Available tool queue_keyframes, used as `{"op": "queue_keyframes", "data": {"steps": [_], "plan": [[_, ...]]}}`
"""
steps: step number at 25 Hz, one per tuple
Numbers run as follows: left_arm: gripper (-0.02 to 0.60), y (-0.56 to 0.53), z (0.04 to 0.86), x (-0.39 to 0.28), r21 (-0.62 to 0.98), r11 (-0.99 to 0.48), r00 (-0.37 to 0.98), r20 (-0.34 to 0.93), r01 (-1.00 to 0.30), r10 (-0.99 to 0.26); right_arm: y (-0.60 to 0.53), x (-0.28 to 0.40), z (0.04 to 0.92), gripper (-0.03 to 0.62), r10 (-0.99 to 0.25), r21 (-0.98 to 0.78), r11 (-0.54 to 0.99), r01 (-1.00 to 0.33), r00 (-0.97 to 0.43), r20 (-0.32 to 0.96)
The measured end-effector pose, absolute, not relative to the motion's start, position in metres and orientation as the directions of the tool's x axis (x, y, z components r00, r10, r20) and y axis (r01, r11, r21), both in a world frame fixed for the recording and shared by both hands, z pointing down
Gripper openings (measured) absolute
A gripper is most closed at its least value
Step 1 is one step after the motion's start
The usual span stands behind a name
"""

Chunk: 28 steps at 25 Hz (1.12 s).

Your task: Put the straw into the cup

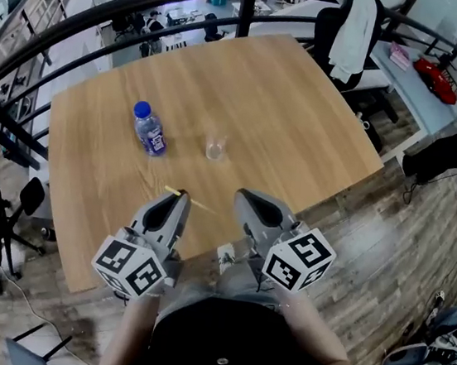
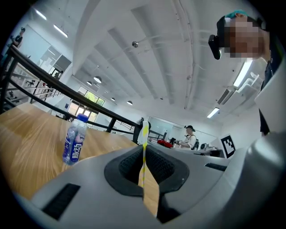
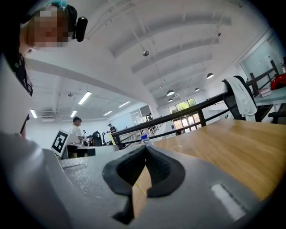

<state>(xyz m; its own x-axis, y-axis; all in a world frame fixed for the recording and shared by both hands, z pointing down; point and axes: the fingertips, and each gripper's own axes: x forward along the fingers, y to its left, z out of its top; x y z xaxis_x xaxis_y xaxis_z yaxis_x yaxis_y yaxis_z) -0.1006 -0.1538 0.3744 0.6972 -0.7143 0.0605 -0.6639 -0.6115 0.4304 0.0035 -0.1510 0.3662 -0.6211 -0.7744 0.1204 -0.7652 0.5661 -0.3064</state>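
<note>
The left gripper has its fingers pinched narrow on the straw, which crosses the pads and sticks out beyond them. The right gripper has its fingers pressed together with nothing between them. The cup stands well ahead of both sets of fingertips on the table, with a bottle to its left.

To do the carry well, I judge that the left fingers should turn the straw upright before they reach the cup. They can then lower one end through the small rim without nudging it, since the cup looks clear, light and easy to topple.

The straw is thin and striped yellow and white. The pads are black and ribbed. The table is smooth, pale wood with a visible grain.
</note>
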Motion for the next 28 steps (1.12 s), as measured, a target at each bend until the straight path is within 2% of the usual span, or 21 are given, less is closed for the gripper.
{"op": "queue_keyframes", "data": {"steps": [21,28], "plan": [[0.034,-0.290,0.294,-0.090,0.344,-0.563,0.570,-0.091,-0.752,-0.817,-0.286,0.034,0.363,-0.002,-0.695,-0.329,0.657,-0.679,-0.714,0.084],[0.034,-0.316,0.295,-0.086,0.308,-0.530,0.532,-0.084,-0.790,-0.842,-0.307,0.044,0.367,-0.002,-0.673,-0.336,0.674,-0.658,-0.734,0.087]]}}
